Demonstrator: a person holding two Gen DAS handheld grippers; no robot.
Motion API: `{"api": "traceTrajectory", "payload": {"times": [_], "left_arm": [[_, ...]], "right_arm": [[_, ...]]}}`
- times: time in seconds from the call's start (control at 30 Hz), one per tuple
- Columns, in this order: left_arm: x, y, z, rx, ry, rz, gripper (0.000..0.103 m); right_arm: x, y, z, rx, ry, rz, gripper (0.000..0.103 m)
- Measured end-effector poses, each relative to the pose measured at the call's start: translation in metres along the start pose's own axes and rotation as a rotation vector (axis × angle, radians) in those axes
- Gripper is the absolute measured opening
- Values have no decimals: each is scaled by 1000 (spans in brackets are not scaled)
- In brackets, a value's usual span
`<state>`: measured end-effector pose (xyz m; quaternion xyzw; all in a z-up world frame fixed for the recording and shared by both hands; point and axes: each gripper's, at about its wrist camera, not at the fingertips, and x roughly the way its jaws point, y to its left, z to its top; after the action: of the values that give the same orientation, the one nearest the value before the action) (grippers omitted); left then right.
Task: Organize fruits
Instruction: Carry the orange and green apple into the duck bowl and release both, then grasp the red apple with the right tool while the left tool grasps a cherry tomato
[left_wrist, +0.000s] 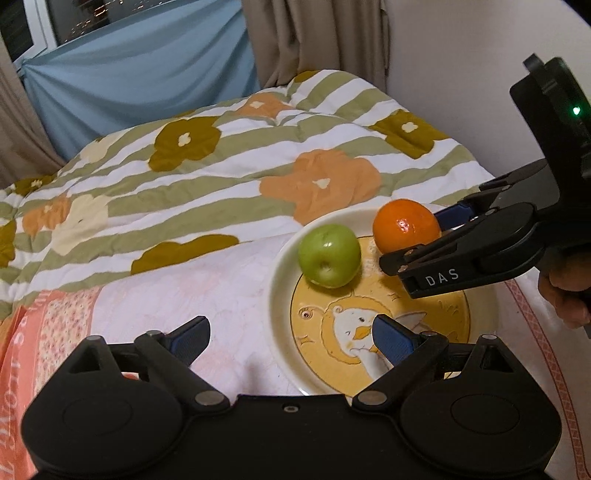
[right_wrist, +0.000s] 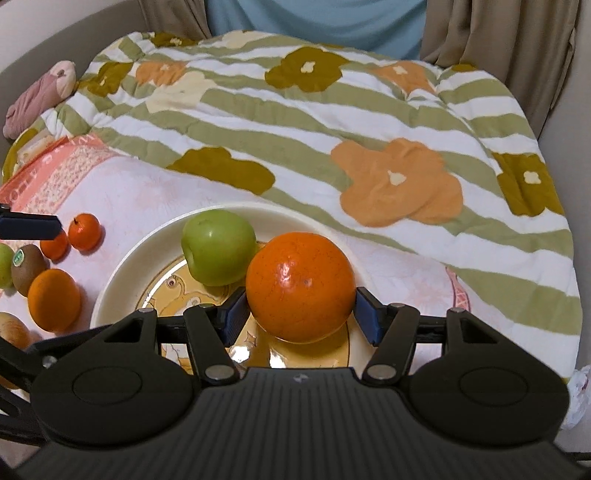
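Your orange (right_wrist: 299, 286) sits on the plate (right_wrist: 122, 273) next to the apple (right_wrist: 218, 251), with the right gripper (right_wrist: 300, 317) clamped on it. Just ease the fingers apart slowly so it doesn't roll. Left gripper (left_wrist: 291, 338) hangs wide open, empty. "DAS" is printed on the right finger.

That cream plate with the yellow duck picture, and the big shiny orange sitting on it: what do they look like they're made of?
The cream plate with the yellow duck picture looks like glazed ceramic or melamine: its centre mirrors the light, but the look can't settle which. The big shiny orange has a hard, sharp glare and a very even skin, so it may be a plastic replica; real fruit isn't ruled out.
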<state>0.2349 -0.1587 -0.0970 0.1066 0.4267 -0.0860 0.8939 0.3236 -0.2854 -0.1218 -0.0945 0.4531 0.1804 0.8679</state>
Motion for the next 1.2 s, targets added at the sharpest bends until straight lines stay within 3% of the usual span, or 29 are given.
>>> {"api": "traceTrajectory", "payload": {"times": [0.03, 0.07, 0.1, 0.13, 0.23, 0.67, 0.9, 1.2], "left_arm": [[0, 1, -2, -8, 4, 1, 97], [0, 1, -3, -16, 8, 4, 97], [-1, 1, -4, -24, 11, 6, 97], [-2, 2, -6, -32, 13, 8, 97], [-6, 3, -9, -49, 11, 12, 97], [-34, 7, -10, -49, -30, 30, 97], [-78, 24, -23, -53, -106, 13, 97], [-143, 65, -60, -62, -196, 10, 97]], "right_arm": [[1, 1, 0, -7, 5, -7, 78], [0, 3, -1, -15, -5, -15, 86], [-2, 4, -1, -25, -17, -12, 102], [-6, 6, -1, -31, -31, -18, 103], [-21, 8, -5, -49, -115, -41, 103], [-52, -2, -9, 30, -125, -39, 103], [-108, 13, -17, 86, -189, -103, 103], [-180, 61, -39, 190, -256, -169, 103]]}}
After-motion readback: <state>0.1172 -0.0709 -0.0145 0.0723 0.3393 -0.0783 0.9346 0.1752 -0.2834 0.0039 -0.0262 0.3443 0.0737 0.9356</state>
